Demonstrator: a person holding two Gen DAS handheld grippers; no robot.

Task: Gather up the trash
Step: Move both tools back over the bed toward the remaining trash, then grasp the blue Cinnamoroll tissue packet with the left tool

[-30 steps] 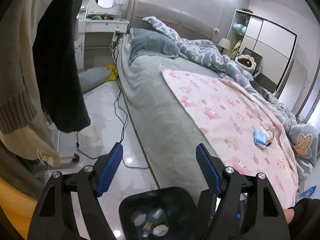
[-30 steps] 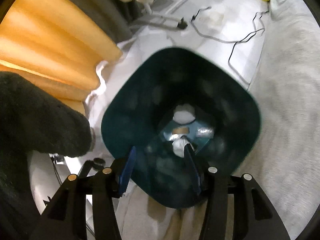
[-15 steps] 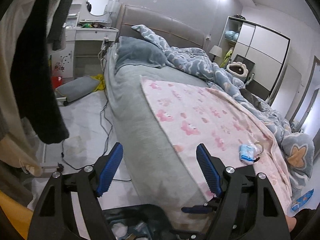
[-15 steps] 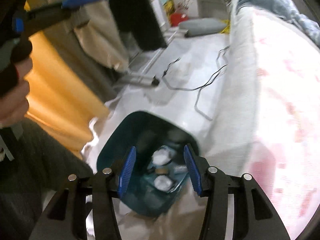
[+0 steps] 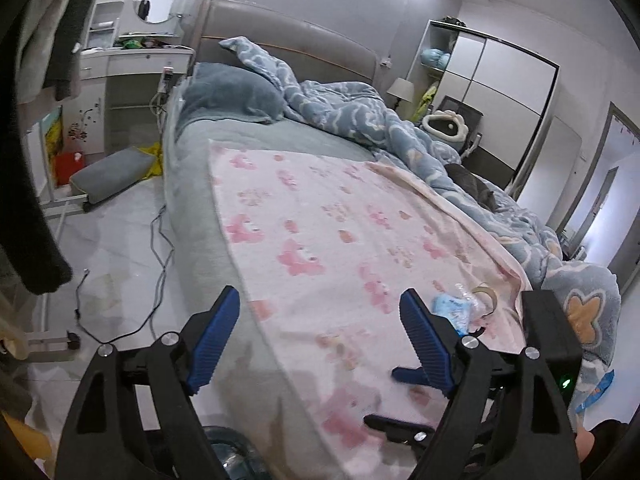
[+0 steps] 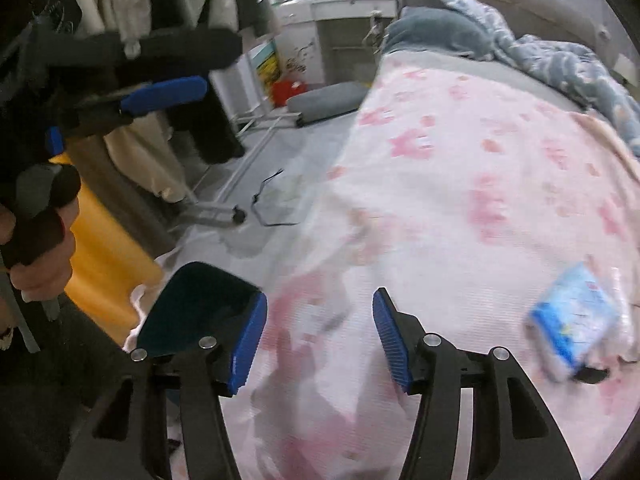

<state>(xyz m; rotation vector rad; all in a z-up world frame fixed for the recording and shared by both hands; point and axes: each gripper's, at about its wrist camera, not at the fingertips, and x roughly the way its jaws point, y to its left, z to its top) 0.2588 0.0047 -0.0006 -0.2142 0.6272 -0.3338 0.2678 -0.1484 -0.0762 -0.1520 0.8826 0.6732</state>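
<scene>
While both tools (image 5: 320, 336) (image 6: 318, 344) gape empty, a crumpled blue-and-white wrapper (image 6: 576, 320) lies on pink blanket (image 6: 480, 184).

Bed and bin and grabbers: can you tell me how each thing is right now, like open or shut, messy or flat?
Left gripper: open, holding nothing.
Right gripper: open, holding nothing, above the bed.
Blue packet: lying loose on the pink blanket.
Pink blanket: spread flat.
Blue quilt: crumpled in a heap.
Trash bin: open-topped, on the floor beside the bed.
Black cable: trailing loose over the floor.
</scene>
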